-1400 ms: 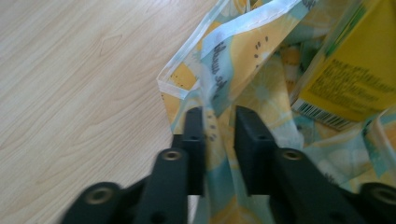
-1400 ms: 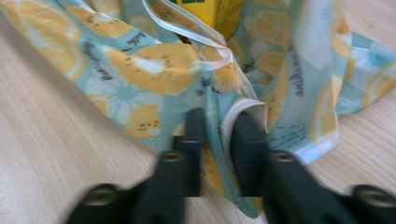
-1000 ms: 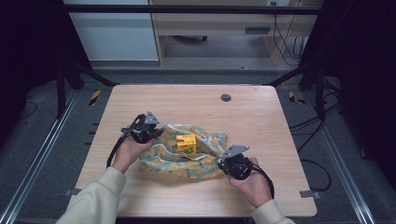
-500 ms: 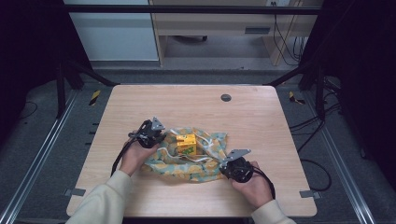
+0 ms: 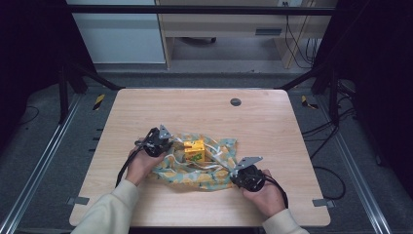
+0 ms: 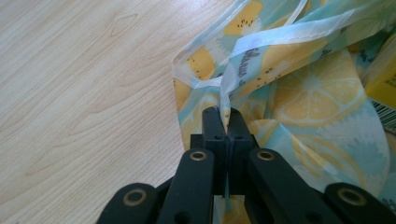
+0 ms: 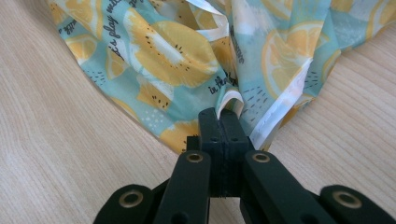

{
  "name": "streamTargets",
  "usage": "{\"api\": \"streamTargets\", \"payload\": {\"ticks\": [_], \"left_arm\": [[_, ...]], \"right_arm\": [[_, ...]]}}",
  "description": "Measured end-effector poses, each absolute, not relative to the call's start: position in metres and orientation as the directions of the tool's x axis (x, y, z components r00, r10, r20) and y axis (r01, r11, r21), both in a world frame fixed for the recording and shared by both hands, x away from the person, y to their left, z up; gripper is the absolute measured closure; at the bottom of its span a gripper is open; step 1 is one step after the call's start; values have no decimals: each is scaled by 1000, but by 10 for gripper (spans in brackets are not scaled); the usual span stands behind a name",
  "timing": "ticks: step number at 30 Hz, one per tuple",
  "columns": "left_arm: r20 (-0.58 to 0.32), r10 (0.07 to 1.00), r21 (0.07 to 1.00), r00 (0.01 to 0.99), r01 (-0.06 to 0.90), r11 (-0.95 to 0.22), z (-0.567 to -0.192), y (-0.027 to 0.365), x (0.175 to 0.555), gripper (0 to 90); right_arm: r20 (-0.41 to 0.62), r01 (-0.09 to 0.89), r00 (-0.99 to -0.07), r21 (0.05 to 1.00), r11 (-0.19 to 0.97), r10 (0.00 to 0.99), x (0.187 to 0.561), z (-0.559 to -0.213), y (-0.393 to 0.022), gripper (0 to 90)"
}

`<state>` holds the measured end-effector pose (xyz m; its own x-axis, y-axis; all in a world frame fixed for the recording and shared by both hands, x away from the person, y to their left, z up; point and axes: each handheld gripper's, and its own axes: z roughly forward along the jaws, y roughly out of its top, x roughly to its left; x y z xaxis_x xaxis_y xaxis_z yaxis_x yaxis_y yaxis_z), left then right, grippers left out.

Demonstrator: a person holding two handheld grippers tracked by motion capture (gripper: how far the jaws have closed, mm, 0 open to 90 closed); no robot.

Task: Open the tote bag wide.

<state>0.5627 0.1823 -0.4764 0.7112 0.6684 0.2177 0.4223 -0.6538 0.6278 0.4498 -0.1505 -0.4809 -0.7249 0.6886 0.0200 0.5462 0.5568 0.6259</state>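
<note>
Here, a thin blue-green cloth bag printed with yellow lemon slices (image 5: pixel 195 168) lies crumpled on the pale wooden table (image 5: pixel 204 112), close to the person's edge. A small yellow and orange carton (image 5: pixel 195 150) sits in the middle of it, with the cloth all around it like a nest. It looks like the carton is being packed into the bag, or wrapped up in it.

The left gripper (image 6: pixel 223 114) has its jaws pinched tight on a white strap (image 6: pixel 243 60) at the bag's edge. In the high view this black left gripper (image 5: pixel 157 141) sits at the left side of the bag. The right gripper (image 7: pixel 219 114) has its jaws squeezed together too, and they bite a folded white hem of the cloth. From above, the right gripper (image 5: pixel 247 174) is at the bag's near right corner.

Each hand has one side, probably so the bag can be pulled wide or lifted evenly. That way the carton stays in the middle and does not tip out. Holding by the hem makes sense, because the thin cloth is slippery and the sewn edge is thicker.
</note>
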Motion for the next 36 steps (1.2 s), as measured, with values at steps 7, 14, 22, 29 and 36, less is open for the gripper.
{"api": "streamTargets", "payload": {"ticks": [7, 14, 22, 29, 36], "left_arm": [[219, 666, 625, 713, 422, -657, -479, 183, 562, 899], [198, 673, 633, 712, 431, -643, -481, 185, 563, 899], [198, 667, 618, 718, 436, -654, -484, 186, 562, 896], [229, 691, 637, 685, 431, -639, -475, 192, 558, 718], [247, 704, 700, 666, 380, -605, -447, 198, 549, 489]], "right_arm": [[29, 559, -721, 614, 557, 693, 451, -484, -151, 900], [32, 566, -720, 606, 559, 694, 451, -484, -151, 900], [46, 574, -708, 618, 537, 704, 453, -485, -155, 900], [31, 537, -698, 683, 495, 716, 450, -477, -161, 742], [-25, 483, -674, 740, 467, 738, 446, -455, -158, 420]]}}
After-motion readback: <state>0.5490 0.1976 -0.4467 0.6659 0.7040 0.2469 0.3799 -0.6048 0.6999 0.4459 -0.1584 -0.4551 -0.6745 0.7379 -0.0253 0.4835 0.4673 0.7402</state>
